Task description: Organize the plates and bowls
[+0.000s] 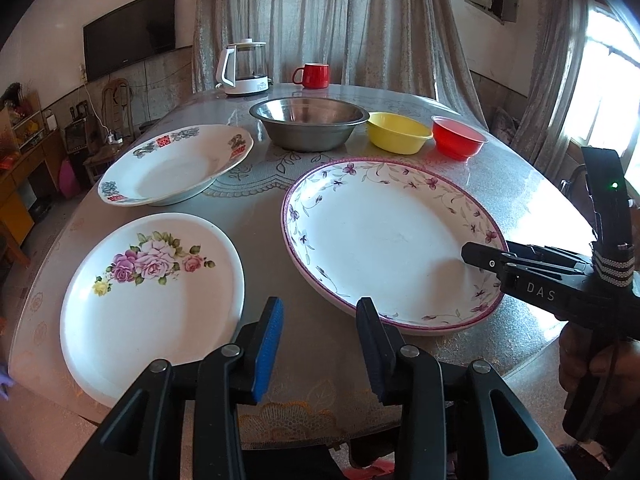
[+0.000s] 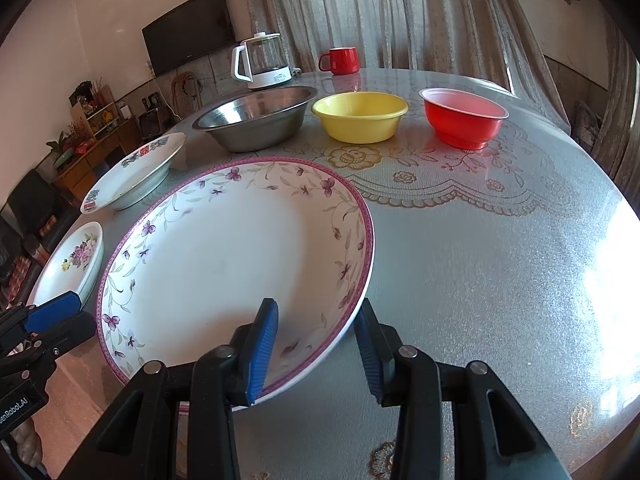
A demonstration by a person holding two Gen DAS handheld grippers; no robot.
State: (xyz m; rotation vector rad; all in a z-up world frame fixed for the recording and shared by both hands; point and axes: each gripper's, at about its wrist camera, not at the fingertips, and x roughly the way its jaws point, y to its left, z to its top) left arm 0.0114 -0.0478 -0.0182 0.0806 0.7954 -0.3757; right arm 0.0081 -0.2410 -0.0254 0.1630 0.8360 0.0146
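A large purple-flowered plate (image 2: 224, 260) lies at the near side of the table. My right gripper (image 2: 318, 332) is open and straddles its near rim, with one pad over the plate and the other outside it. My left gripper (image 1: 322, 340) is open and empty, above the table between this plate (image 1: 384, 240) and a rose plate (image 1: 152, 300). Behind the rose plate is a deep plate with red and blue decoration (image 1: 172, 168). A steel bowl (image 1: 308, 120), a yellow bowl (image 1: 396, 132) and a red bowl (image 1: 458, 138) stand in a row at the back.
A white kettle (image 1: 244, 68) and a red mug (image 1: 314, 75) stand at the far edge of the round table (image 2: 500, 280). A hand (image 1: 592, 368) holds the right gripper at the table's right rim. Curtains hang behind, and furniture stands on the left.
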